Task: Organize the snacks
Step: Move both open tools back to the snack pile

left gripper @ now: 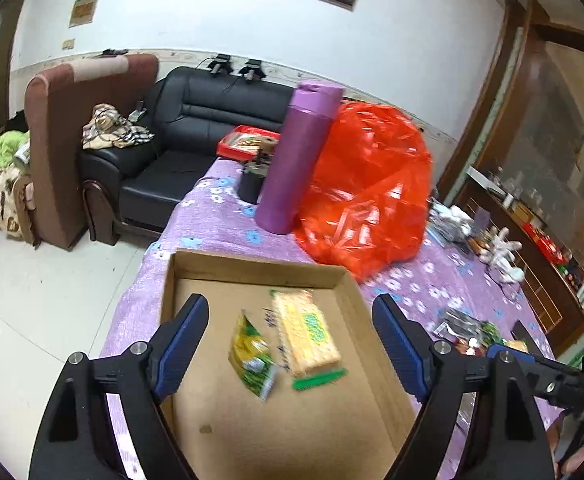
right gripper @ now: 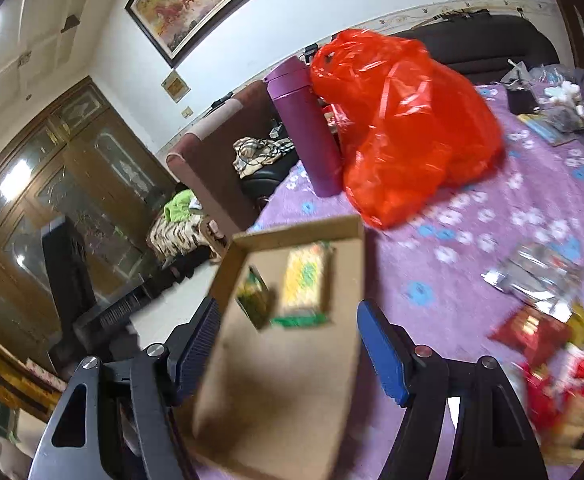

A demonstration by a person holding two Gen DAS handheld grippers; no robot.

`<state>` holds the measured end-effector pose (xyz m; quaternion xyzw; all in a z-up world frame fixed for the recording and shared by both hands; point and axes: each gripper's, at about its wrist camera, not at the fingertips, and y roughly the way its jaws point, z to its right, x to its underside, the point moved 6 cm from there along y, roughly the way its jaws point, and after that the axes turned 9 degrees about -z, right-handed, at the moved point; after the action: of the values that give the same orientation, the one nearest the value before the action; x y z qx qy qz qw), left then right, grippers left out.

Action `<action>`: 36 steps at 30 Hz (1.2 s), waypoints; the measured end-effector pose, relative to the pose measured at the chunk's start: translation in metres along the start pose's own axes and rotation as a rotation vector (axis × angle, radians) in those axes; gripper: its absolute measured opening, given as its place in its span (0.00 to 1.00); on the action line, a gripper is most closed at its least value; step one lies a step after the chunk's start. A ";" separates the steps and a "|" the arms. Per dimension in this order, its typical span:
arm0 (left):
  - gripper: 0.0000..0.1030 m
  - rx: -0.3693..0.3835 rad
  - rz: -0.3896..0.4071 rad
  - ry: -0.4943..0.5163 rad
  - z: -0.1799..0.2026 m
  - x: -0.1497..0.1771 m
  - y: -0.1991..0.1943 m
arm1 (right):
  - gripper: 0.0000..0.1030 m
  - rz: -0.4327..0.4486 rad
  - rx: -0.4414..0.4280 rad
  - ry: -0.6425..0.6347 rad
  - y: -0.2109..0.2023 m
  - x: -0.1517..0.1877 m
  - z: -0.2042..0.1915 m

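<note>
Left wrist view: cardboard box w/ two snacks in; both grippers released, nothing held.

Left gripper spread wide over box; cracker pack and green-yellow packet lie side by side between and just ahead of its fingers. Right gripper also spread; box ahead, loose snack pile off to its right on purple cloth. Advise: right gripper takes one packet at a time, grips mid-body, lowers inside box walls beside existing packs.
</note>
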<state>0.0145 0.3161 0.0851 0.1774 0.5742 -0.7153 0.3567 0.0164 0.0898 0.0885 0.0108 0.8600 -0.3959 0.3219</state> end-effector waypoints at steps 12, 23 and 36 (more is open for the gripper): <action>0.84 0.144 -0.080 0.190 0.120 0.073 -0.016 | 0.75 0.058 0.128 0.131 -0.093 0.059 0.136; 0.84 0.182 -0.301 0.325 0.204 0.128 0.035 | 0.75 0.023 0.210 0.241 -0.088 0.067 0.214; 0.84 0.160 -0.393 0.275 0.206 0.125 0.066 | 0.82 -0.251 0.248 -0.212 -0.074 0.126 0.143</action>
<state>0.0083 0.0770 0.0141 0.1855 0.5821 -0.7834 0.1141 -0.0265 -0.0893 -0.0007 -0.0985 0.7607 -0.5346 0.3549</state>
